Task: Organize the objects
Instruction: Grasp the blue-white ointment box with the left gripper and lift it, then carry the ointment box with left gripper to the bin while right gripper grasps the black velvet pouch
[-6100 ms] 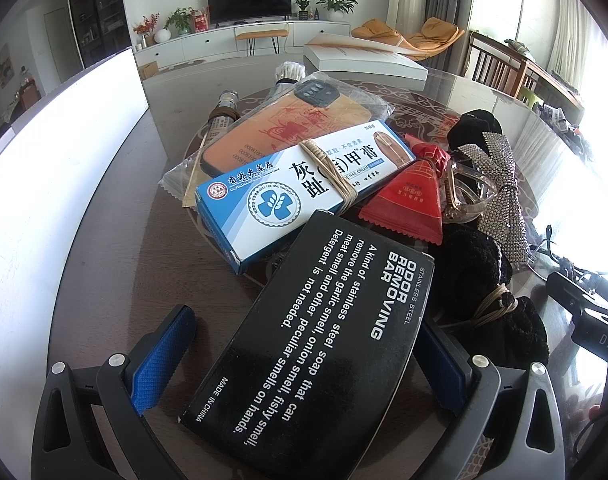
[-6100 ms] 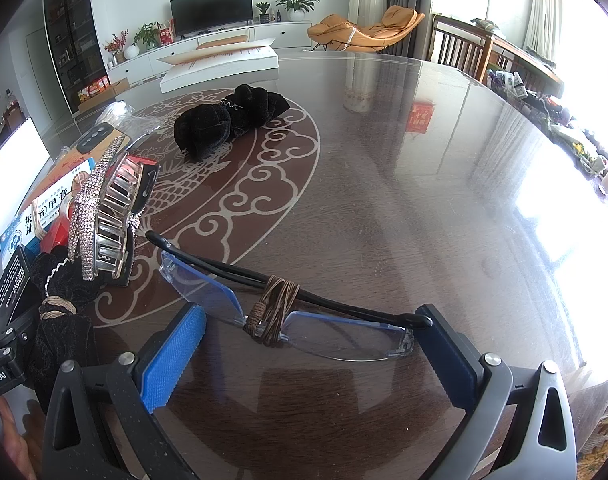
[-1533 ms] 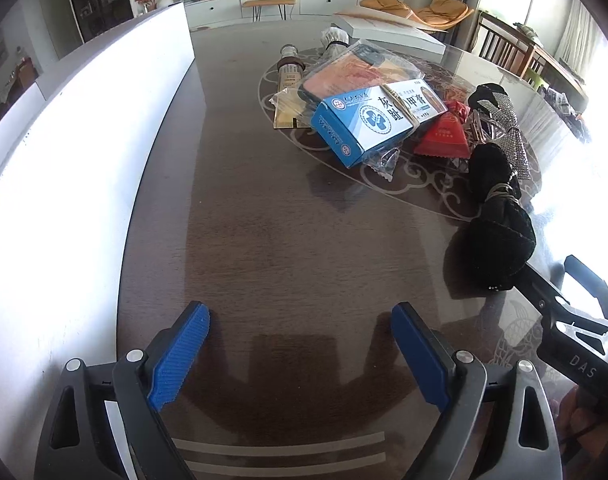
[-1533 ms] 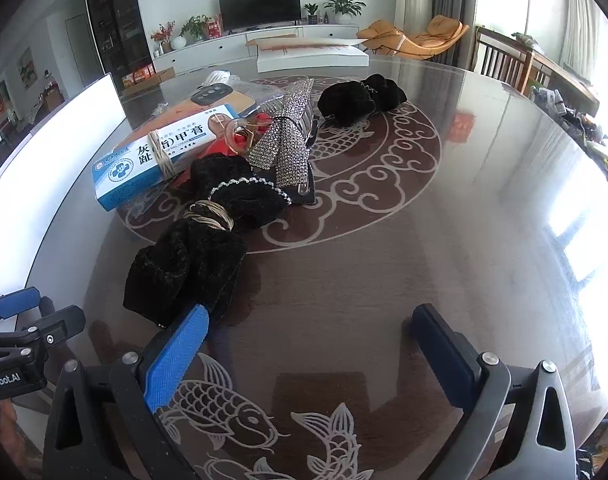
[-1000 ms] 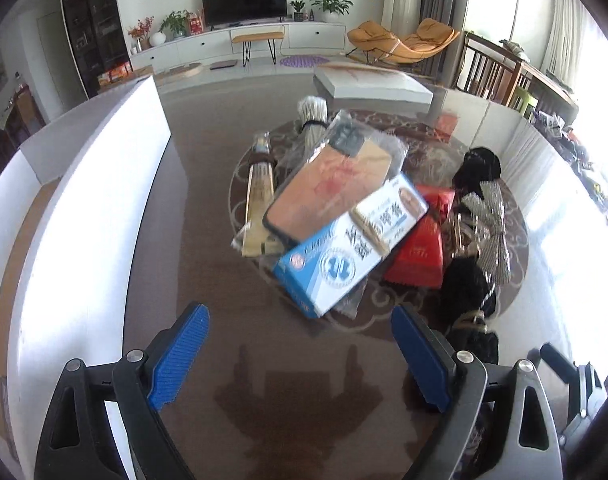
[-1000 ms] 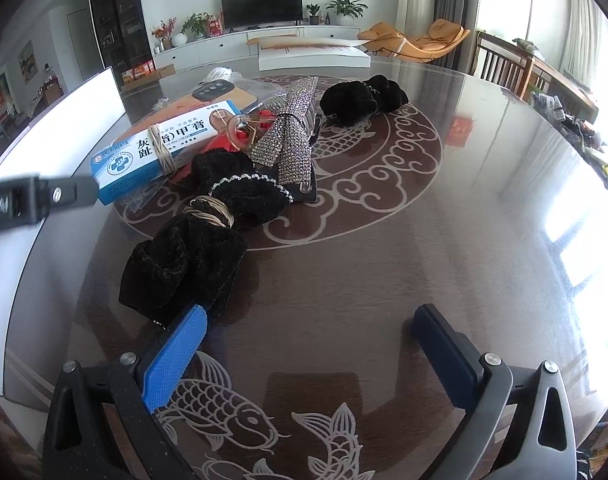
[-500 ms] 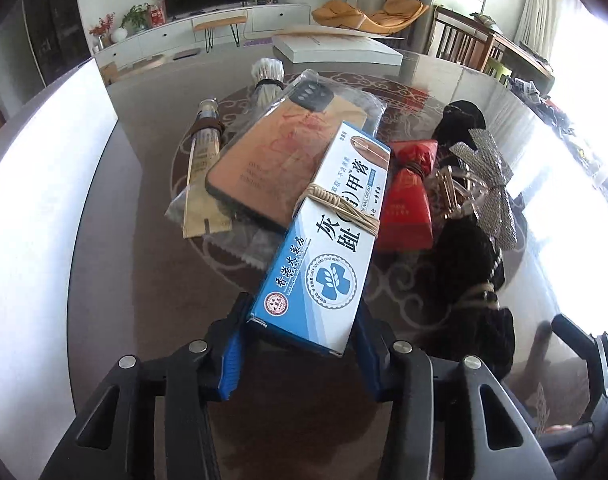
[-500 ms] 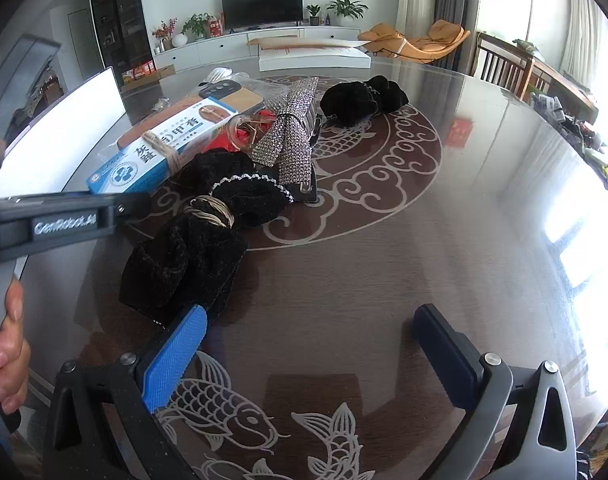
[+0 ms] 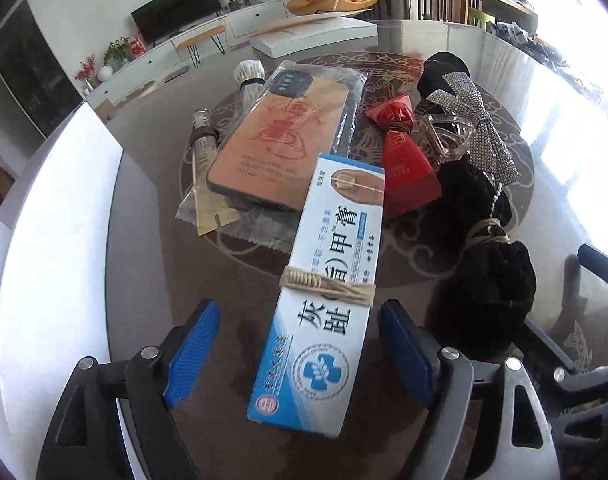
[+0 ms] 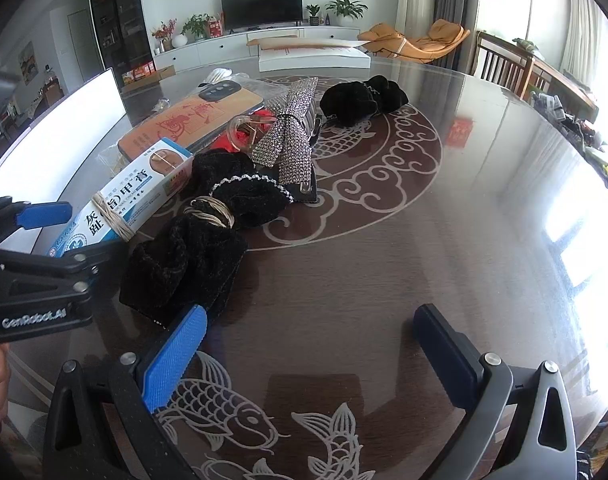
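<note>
A blue and white ointment box (image 9: 328,304) bound with twine lies between the wide-apart fingers of my left gripper (image 9: 304,356); neither pad touches it. It rests on the table, seen also in the right wrist view (image 10: 127,204). Beyond it lie a phone case in plastic (image 9: 279,148), a red packet (image 9: 404,160), a rhinestone bow clip (image 9: 472,120) and a black velvet scrunchie (image 9: 488,276). My right gripper (image 10: 304,356) is open and empty over the table's fish pattern, with the black scrunchie (image 10: 187,256) by its left finger.
A white panel (image 9: 43,240) stands along the table's left side. Another black scrunchie (image 10: 360,100) and a white flat box (image 10: 312,58) lie farther back. The glass-topped round table (image 10: 444,220) stretches right. Bundled sticks (image 9: 201,144) lie beside the phone case.
My left gripper was shut on the ointment box half a second ago; its fingers have now opened and the box lies free between them, nearer the table edge. The right gripper stayed still.
</note>
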Available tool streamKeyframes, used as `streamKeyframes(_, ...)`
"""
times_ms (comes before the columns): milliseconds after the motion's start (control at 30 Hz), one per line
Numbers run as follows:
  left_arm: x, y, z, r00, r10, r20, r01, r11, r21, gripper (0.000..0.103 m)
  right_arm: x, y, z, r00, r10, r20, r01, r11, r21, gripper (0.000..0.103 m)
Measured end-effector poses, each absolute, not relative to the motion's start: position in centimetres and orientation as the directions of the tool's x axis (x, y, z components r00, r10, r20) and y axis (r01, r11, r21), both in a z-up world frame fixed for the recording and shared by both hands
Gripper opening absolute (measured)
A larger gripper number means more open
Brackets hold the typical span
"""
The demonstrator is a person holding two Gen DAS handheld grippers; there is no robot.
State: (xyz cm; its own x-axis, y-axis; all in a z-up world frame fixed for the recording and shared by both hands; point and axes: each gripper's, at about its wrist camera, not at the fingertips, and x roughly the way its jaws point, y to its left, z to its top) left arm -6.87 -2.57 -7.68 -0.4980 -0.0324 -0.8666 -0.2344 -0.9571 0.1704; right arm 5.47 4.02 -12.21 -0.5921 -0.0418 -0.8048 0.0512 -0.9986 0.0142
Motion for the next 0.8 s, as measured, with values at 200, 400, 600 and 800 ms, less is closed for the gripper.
streamKeyframes(200,-6.2,-3.6,-7.4,-0.483,0.029,-0.875,-0.169,-0.984,0.061,0.046,5.7,4.8,-12.1,-0.595,-0.048,-0.802,0.030,-0.999,0.038,0.103)
streamKeyframes(400,0.0,-7.2,-7.7,-0.474,0.002,-0.880,-0.037,-0.999,0.017,0.048,6.1,7.6,-11.1,-0.604,-0.234,-0.762,-0.009,-0.954,0.300,0.103)
streamKeyframes(600,-0.2,-8.3,-7.8,-0.480,-0.060,-0.875,-0.053,-0.994,0.097,0.075,3.9,3.4,-10.4,-0.506,-0.341,-0.793,0.063,-0.931,0.360,0.102)
streamKeyframes(800,0.5,-8.3,-7.0,-0.486,0.028,-0.874,-0.061,-0.998,0.002,0.043,1.3,0.2,-10.7,-0.464,-0.234,-0.854,0.133,-0.972,0.194,0.037)
